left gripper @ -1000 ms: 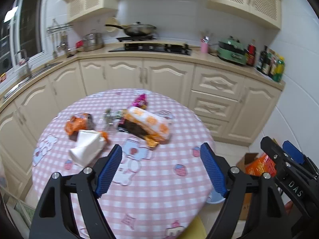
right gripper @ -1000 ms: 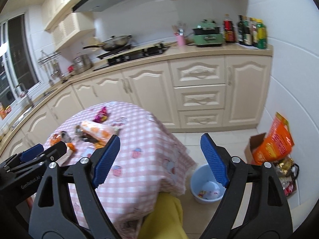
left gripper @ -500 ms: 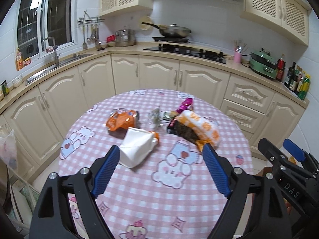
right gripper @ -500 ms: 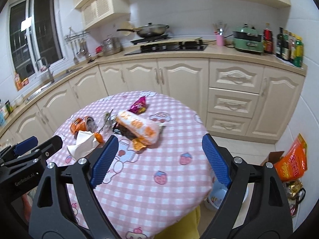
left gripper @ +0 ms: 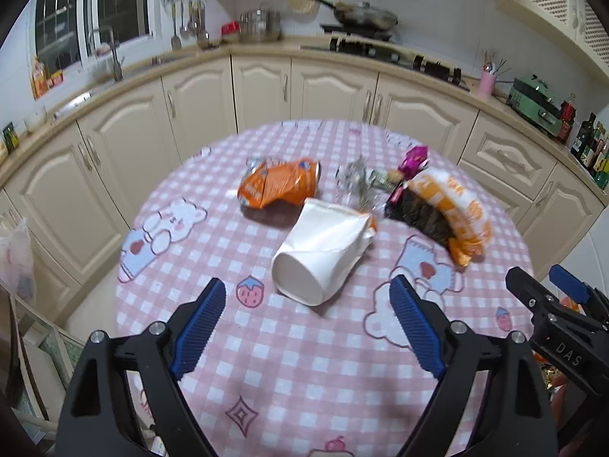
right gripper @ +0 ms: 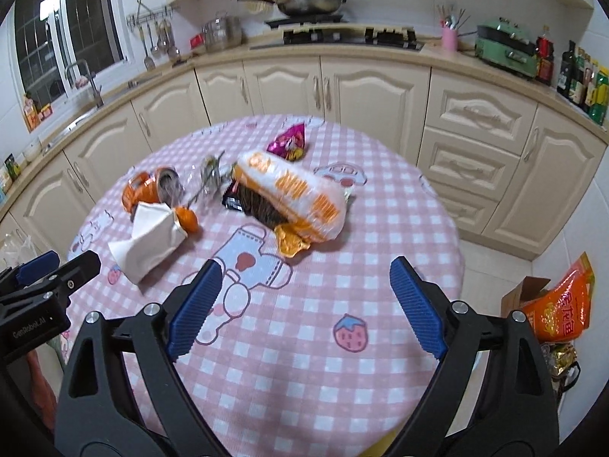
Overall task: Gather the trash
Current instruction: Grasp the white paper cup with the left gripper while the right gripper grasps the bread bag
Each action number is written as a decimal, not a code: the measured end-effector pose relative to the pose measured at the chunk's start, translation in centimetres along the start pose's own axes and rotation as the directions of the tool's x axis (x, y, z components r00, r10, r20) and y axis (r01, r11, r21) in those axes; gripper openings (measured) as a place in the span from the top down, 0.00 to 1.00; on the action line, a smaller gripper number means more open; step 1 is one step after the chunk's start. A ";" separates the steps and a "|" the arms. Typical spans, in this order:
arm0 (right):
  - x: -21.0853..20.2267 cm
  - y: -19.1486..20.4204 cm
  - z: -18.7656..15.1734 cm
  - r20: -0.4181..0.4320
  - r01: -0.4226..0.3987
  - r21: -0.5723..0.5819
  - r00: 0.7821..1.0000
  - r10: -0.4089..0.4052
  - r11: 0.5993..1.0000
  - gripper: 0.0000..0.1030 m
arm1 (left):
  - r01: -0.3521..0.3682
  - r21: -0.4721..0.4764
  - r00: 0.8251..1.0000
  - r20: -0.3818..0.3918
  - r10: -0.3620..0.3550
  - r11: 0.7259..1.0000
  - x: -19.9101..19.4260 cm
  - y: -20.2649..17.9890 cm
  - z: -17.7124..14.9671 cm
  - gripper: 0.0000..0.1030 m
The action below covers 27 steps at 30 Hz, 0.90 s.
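Observation:
Trash lies on a round table with a pink checked cloth (left gripper: 304, 373) (right gripper: 312, 358). A crushed white paper cup (left gripper: 323, 249) (right gripper: 146, 240) lies on its side. Behind it are a crushed orange can (left gripper: 279, 186) (right gripper: 150, 188), crumpled clear wrap (left gripper: 357, 181) (right gripper: 209, 179), a purple wrapper (left gripper: 415, 156) (right gripper: 289, 141) and an orange-and-white snack bag (left gripper: 451, 209) (right gripper: 293, 198). My left gripper (left gripper: 308, 304) is open, just short of the cup. My right gripper (right gripper: 304, 282) is open, short of the snack bag. Both are empty.
Cream kitchen cabinets (left gripper: 266, 87) curve behind the table, with a sink (left gripper: 95, 91) at left and a stove (right gripper: 342, 34) at back. An orange bag in a cardboard box (right gripper: 559, 304) stands on the floor at right. A plastic bag (left gripper: 15, 259) hangs at left.
Both grippers have swung left and moved in over the table; the trash now looms larger, with the cup in front of the left gripper and the snack bag before the right. Jaws stayed open.

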State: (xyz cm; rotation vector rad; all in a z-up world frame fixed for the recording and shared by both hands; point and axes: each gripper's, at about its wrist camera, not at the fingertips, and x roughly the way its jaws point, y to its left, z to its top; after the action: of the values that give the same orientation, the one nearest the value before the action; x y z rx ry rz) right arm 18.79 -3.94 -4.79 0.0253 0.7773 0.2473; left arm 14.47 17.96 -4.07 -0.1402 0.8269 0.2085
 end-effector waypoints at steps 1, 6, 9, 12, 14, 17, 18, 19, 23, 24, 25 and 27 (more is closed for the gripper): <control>0.5 0.2 0.0 -0.010 0.001 0.000 1.000 -0.001 1.000 0.14 | 0.003 -0.003 1.000 -0.013 -0.003 1.000 0.6 0.2 0.1 0.16; 2.7 0.3 0.1 -0.053 0.002 0.006 0.999 -0.002 1.000 0.14 | 0.027 -0.016 0.998 -0.064 -0.028 1.000 3.7 0.9 0.7 0.16; 3.7 0.1 0.4 -0.070 0.002 0.006 0.998 -0.002 1.000 0.14 | 0.044 -0.023 0.994 -0.101 -0.046 0.999 5.8 0.8 1.4 0.16; 4.5 -0.2 0.8 -0.077 0.002 0.007 0.997 -0.002 1.000 0.14 | 0.069 -0.021 0.988 -0.136 -0.072 0.997 8.3 0.3 2.2 0.16; 5.2 -0.5 1.2 -0.082 0.002 0.008 0.997 -0.001 1.000 0.14 | 0.078 -0.037 0.983 -0.162 -0.083 0.996 9.6 0.3 2.4 0.17; 6.3 -0.7 2.1 -0.088 0.002 -0.015 0.996 -0.003 1.000 0.14 | 0.108 -0.080 0.974 -0.192 -0.122 0.991 11.1 1.0 2.6 0.36; 6.7 -0.7 2.4 -0.086 -0.004 -0.034 0.996 0.001 0.999 0.14 | 0.113 -0.081 0.976 -0.179 -0.126 0.990 11.0 1.1 2.6 0.37; 6.9 -0.7 2.6 -0.085 -0.006 -0.045 0.996 0.002 0.999 0.14 | 0.128 -0.085 0.974 -0.176 -0.141 0.988 11.0 1.3 2.5 0.37; 9.3 -0.3 3.9 -0.101 -0.015 -0.089 0.995 0.006 0.996 0.14 | 0.140 -0.085 0.974 -0.168 -0.153 0.987 11.1 1.4 2.4 0.37; 9.9 -0.3 4.2 -0.106 -0.009 -0.091 0.994 0.000 0.996 0.14 | 0.138 -0.080 0.975 -0.164 -0.149 0.987 11.1 1.4 2.3 0.37; 10.5 -0.3 4.5 -0.103 -0.013 -0.088 0.995 0.004 0.996 0.14 | 0.136 -0.077 0.976 -0.162 -0.147 0.988 11.0 1.4 2.3 0.37; 11.2 -0.5 4.8 -0.096 -0.024 -0.078 0.995 0.017 0.997 0.24 | 0.131 -0.076 0.977 -0.161 -0.142 0.989 10.9 1.4 2.3 0.37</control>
State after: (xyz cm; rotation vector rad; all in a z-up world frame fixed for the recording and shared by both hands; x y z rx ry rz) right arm 29.86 -1.52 -9.16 -0.0539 0.8615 0.3005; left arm 22.98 21.20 -10.69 -0.2773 0.9733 0.0949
